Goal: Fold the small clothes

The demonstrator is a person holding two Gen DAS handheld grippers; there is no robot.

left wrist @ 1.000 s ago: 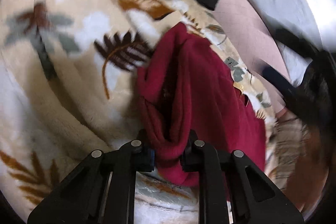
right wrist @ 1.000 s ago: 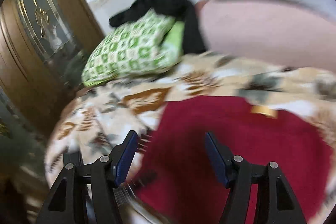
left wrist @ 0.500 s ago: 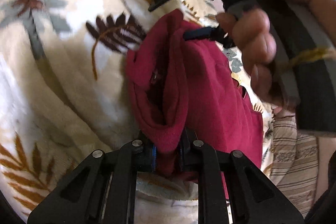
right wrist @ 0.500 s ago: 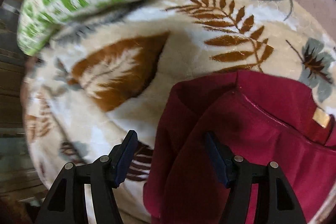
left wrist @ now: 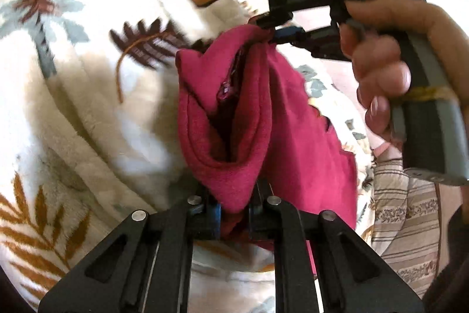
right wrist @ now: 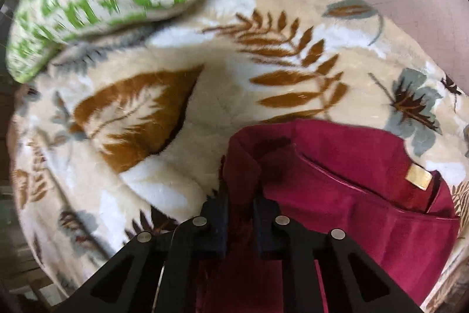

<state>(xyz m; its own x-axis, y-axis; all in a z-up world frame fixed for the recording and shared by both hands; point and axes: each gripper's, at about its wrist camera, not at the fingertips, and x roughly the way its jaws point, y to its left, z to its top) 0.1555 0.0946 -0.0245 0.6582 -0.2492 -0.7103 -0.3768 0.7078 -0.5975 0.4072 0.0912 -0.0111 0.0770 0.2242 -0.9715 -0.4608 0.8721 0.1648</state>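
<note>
Both grippers clamp the red garment (left wrist: 296, 143) mid-blanket (left wrist: 88, 107): left gripper (left wrist: 234, 210) fingers pinch its near fold, right gripper (right wrist: 240, 213) fingers have just closed on the far corner, prob. to stretch it w/ tension for folding.

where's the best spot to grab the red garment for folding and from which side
Grip the red garment at its edge corners, from above. Its middle sags in loose folds on the blanket, while the hems give a thin, firm lip. Both the left gripper and right gripper already pinch such edges.
</note>
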